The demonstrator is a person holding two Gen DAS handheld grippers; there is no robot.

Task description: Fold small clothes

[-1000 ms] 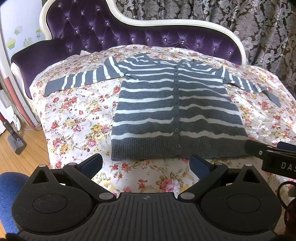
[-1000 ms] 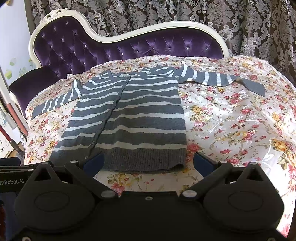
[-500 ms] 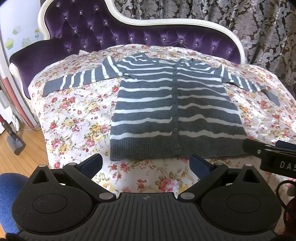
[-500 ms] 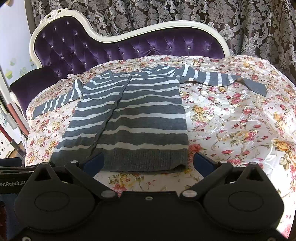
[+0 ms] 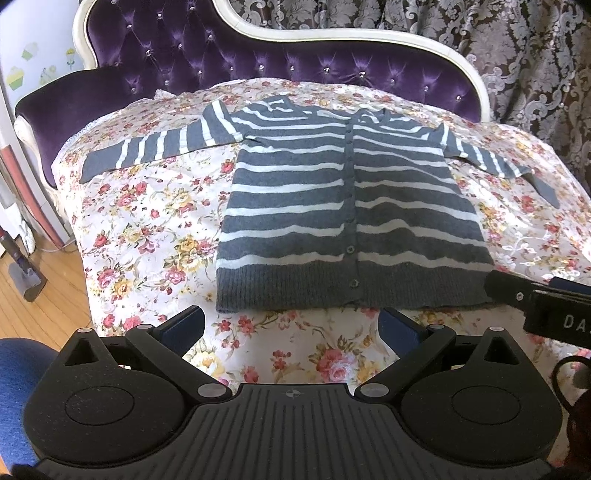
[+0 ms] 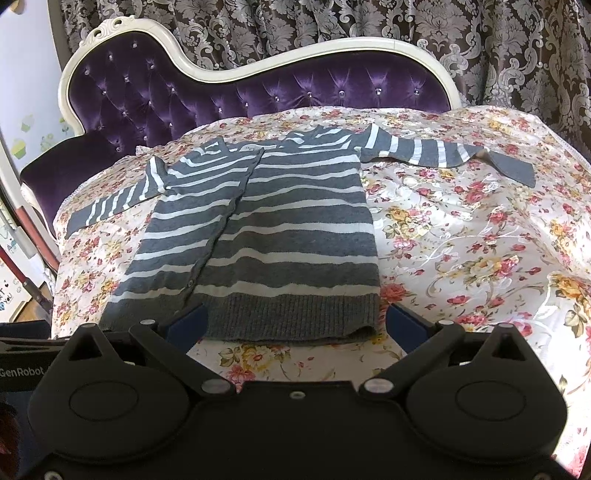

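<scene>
A small grey cardigan with white stripes (image 5: 347,221) lies flat and buttoned on a floral bedspread (image 5: 147,229), both sleeves spread out sideways. It also shows in the right wrist view (image 6: 266,236). My left gripper (image 5: 291,326) is open and empty, just short of the ribbed hem near its left half. My right gripper (image 6: 295,325) is open and empty, its fingers at the hem's right half, close above the cloth. The right gripper's body shows at the right edge of the left wrist view (image 5: 535,306).
A purple tufted headboard (image 5: 258,62) with a white frame runs behind the bed, patterned curtains (image 6: 332,26) beyond it. The bed's left edge drops to a wooden floor (image 5: 44,295) with a vacuum head. A blue seat (image 5: 14,369) is at lower left.
Both grippers have crept slightly forward toward the cardigan's hem. The cardigan has not moved and both grippers stay open.
</scene>
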